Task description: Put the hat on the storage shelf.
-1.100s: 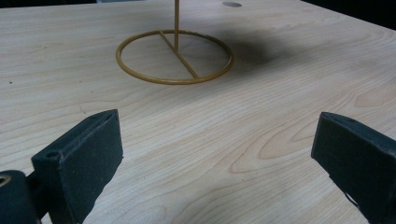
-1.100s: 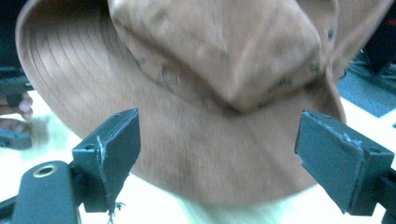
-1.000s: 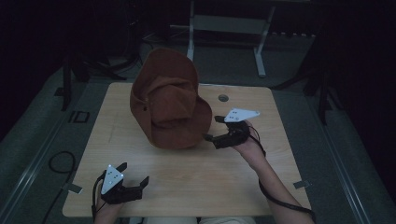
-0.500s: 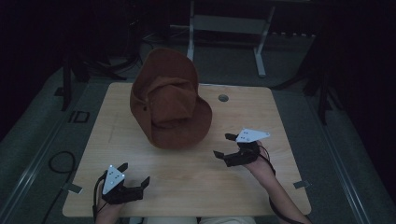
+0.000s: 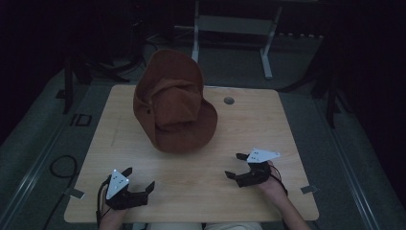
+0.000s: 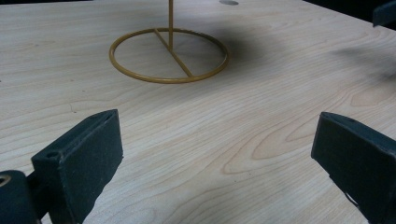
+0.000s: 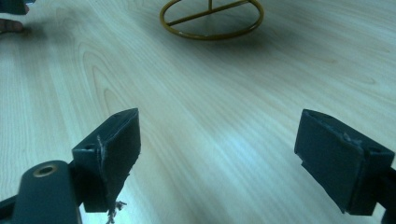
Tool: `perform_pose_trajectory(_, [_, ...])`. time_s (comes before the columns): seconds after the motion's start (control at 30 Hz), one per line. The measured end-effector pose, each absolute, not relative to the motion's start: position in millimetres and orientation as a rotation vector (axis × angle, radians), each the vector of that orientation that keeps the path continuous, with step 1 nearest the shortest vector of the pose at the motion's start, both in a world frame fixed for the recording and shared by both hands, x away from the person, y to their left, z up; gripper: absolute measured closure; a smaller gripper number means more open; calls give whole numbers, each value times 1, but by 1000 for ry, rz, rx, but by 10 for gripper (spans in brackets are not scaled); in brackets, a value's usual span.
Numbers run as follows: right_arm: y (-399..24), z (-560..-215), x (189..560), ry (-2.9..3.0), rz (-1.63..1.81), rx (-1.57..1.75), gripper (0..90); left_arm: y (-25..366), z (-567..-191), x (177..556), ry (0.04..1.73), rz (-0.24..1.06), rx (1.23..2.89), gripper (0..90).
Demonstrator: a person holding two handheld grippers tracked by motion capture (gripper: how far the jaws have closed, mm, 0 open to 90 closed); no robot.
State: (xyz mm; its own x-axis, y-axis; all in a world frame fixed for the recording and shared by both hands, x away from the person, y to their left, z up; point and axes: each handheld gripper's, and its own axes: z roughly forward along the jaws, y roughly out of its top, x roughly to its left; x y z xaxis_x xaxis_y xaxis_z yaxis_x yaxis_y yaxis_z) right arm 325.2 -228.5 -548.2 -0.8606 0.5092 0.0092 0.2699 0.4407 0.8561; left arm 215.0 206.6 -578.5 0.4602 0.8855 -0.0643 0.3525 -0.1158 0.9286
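The desk is a pale wooden top with rounded corners, and most of its near half lies bare, as does a wide strip along its right edge. A small round grommet hole sits near the far edge, right of centre. Around the desk the floor is dim; a metal frame stands beyond the far edge, well apart from everything on the desk.

The brown hat is the largest thing on the desk, raised on a stand left of centre toward the far side, its brim hanging low toward the near side. The stand's yellow ring base rests flat on the wood, a thin upright post rising from its cross bar; the right tool's view shows the same ring at the far end of open wood. Nothing lies between either tool and the hat.

The right tool is near the right near edge, its jaws spread wide, holding nothing, apart from the hat. The left tool sits by the near left edge, jaws likewise wide apart and empty, just above the desk, well apart from the hat.
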Motion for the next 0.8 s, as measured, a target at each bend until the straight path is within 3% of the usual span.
perform_pose_trajectory(0.8, [-294,-573,300,2311,1314,847,139,206,-579,214,1073,649,1696,26])
